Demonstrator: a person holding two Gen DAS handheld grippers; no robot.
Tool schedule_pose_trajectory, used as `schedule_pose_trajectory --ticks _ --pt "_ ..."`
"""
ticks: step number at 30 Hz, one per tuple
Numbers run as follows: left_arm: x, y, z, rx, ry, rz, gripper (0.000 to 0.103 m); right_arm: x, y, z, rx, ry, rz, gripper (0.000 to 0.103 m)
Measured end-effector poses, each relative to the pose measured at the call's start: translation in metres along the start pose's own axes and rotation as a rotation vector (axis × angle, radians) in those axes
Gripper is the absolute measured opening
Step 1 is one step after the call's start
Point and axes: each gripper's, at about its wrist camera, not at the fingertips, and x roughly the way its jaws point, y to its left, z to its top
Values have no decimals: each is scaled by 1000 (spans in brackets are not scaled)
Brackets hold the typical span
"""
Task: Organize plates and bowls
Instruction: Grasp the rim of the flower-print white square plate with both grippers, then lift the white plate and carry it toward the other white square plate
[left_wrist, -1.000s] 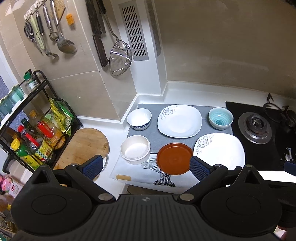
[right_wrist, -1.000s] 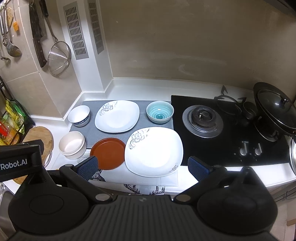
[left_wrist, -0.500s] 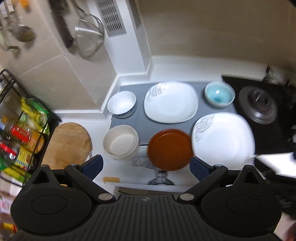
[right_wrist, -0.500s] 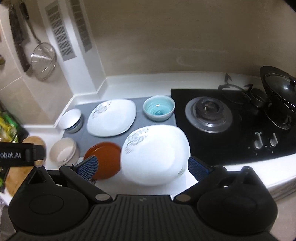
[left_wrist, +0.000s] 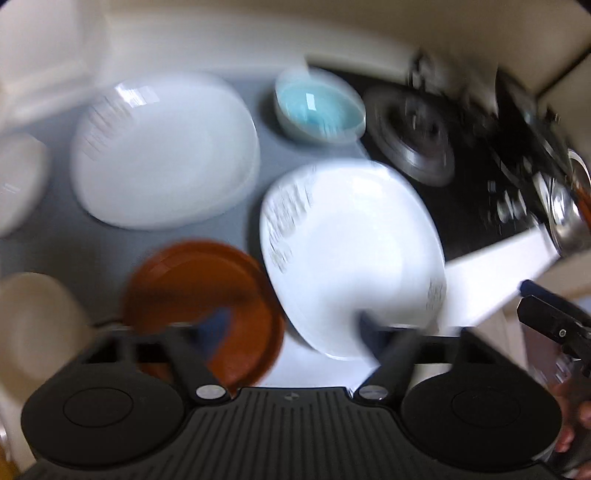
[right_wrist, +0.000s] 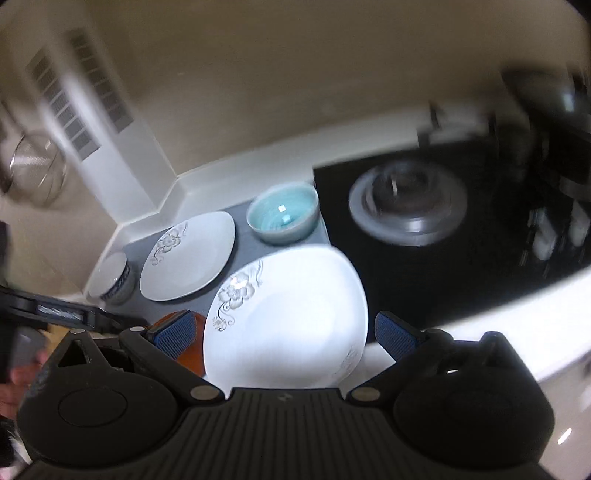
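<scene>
A near white floral plate (right_wrist: 291, 314) (left_wrist: 351, 258) lies at the counter's front, a second white plate (right_wrist: 188, 254) (left_wrist: 162, 151) behind it on a grey mat. A brown plate (left_wrist: 207, 295) (right_wrist: 192, 354) lies left of the near plate. A blue bowl (right_wrist: 282, 214) (left_wrist: 317, 107) sits at the back, a blue-rimmed white bowl (right_wrist: 110, 273) at the far left, a cream bowl (left_wrist: 33, 325) at the front left. My left gripper (left_wrist: 291, 325) is open low over the brown and near white plates, blurred. My right gripper (right_wrist: 284, 332) is open, straddling the near white plate.
A black gas hob (right_wrist: 413, 210) (left_wrist: 417, 129) lies right of the plates. A wire strainer (right_wrist: 37, 173) hangs on the left wall beside white vent panels (right_wrist: 77, 96). The white counter edge (right_wrist: 517, 317) runs at the right.
Both grippers have dropped down and forward toward the near plates. The left view has swung right and is blurred. Both stay open and empty.
</scene>
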Motion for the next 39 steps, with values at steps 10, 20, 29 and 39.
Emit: schedule_pose_trajectory --ticks 10,20,29,39 --pt "94 26 27 -156 171 -57 37 63 -80 -34 286 84 59 62" --pt "104 16 37 -184 232 -87 25 103 -89 -39 286 98 127 19" --pt "113 19 38 -202 254 -109 25 121 -90 -35 326 106 139 13" --pt "81 25 29 -261 163 -127 26 107 -62 -26 128 90 91 17"
